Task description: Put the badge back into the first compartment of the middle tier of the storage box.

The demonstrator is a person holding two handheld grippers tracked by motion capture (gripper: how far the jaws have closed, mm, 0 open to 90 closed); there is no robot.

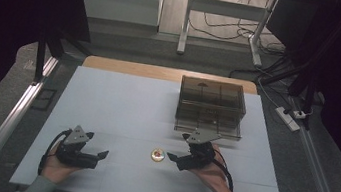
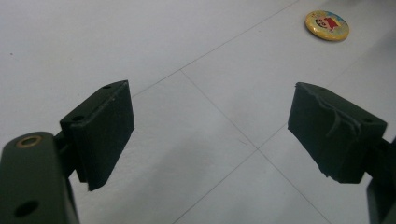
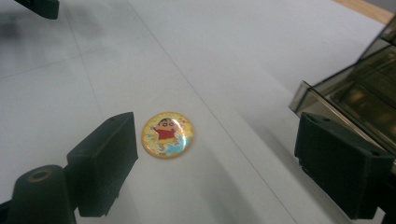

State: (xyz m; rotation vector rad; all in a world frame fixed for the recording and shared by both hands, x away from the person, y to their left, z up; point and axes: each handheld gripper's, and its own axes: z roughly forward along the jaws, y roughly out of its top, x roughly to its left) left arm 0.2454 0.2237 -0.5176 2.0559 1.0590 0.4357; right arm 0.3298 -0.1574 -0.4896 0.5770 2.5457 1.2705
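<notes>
A small round cartoon badge (image 3: 167, 134) lies flat on the surface (image 1: 122, 99) between the wide-open right hand-held gripper (image 3: 217, 161) and the empty, equally wide left hand-held gripper (image 2: 212, 135) — likely light, stiff and glossy-slick, best pinched across its rim.

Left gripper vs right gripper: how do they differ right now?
The right gripper sits right beside the round badge; the left gripper is well off to the badge's other side. The right gripper lies just in front of the smoky plastic box; the left gripper has bare table ahead. Both are open, holding nothing.
</notes>
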